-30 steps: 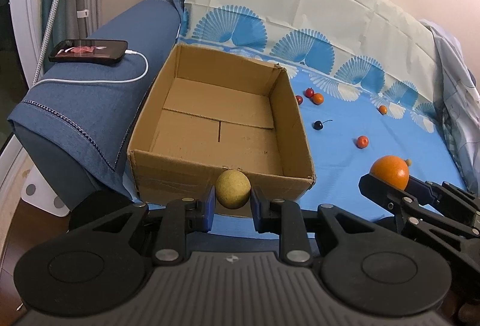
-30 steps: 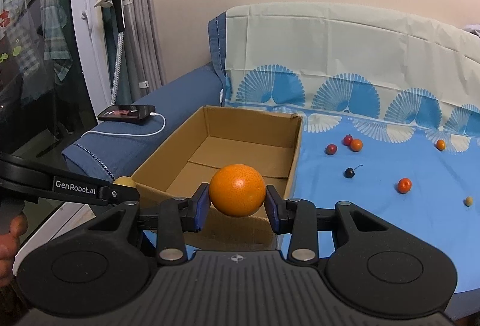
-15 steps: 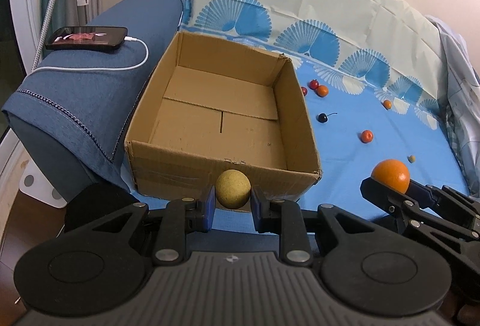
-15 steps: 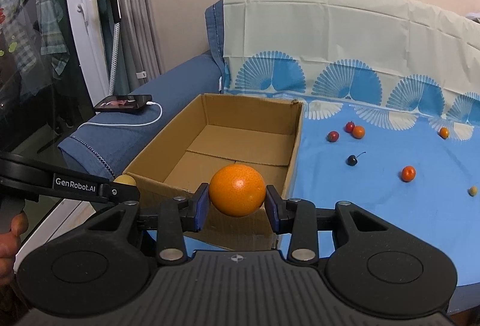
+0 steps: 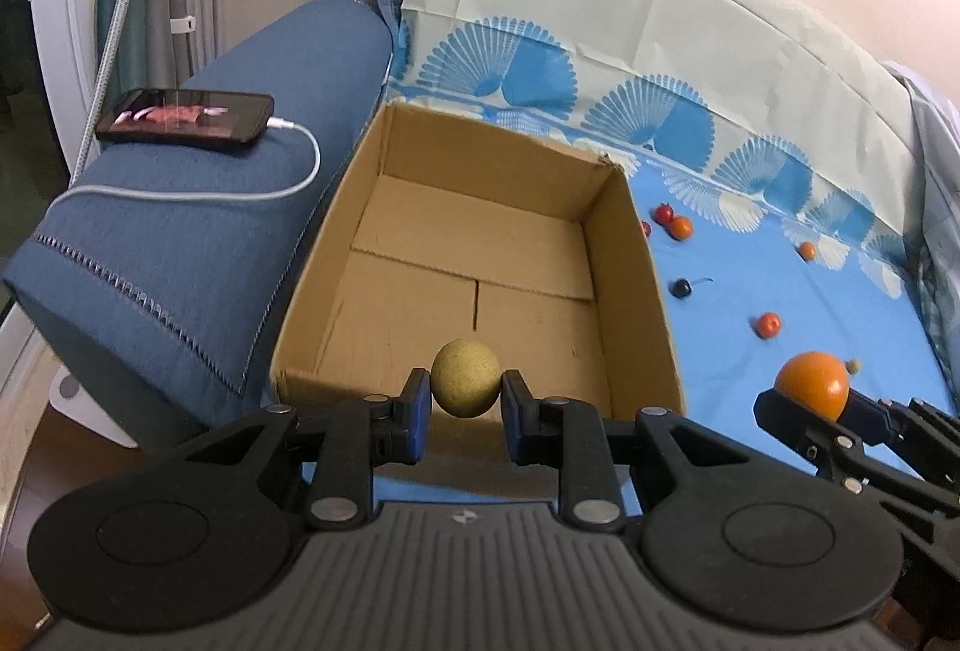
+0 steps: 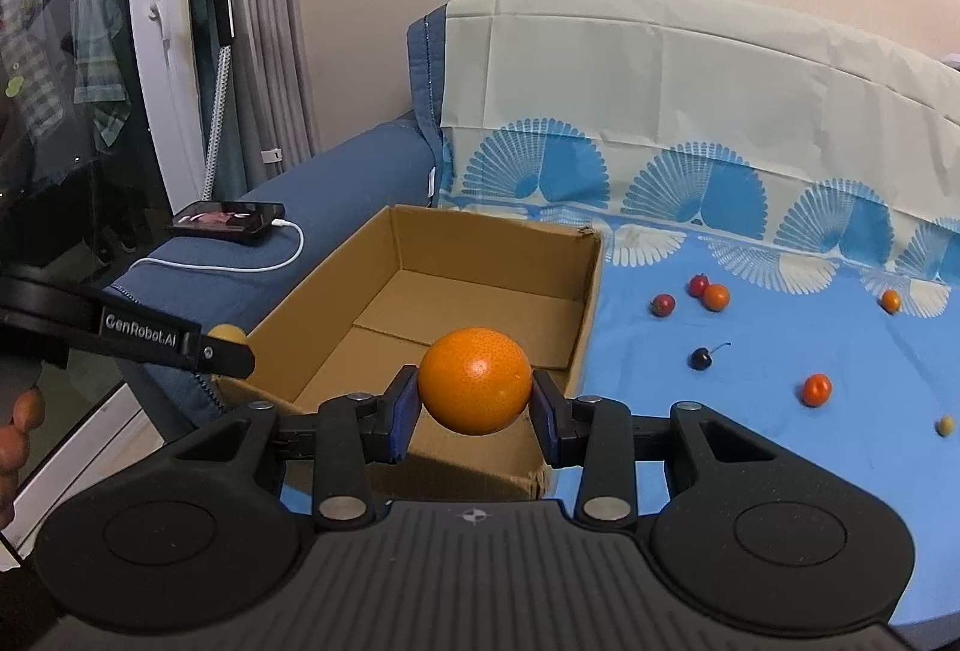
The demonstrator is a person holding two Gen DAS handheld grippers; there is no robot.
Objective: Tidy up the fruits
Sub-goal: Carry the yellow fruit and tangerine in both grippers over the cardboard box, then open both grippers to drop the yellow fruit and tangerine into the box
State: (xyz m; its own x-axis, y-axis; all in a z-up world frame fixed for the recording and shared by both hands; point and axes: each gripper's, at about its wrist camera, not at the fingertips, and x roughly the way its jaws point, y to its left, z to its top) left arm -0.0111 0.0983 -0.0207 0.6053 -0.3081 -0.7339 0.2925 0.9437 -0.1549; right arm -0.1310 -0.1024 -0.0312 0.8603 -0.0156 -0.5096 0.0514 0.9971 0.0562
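The left gripper clamps a yellowish round fruit over the near wall of the cardboard box; the right gripper clamps an orange at the box's near right corner

One text can be read: "GenRobot.AI" in white letters on the black side of the left gripper, seen in the right wrist view. The phone screen shows an image whose content is too blurred to read.
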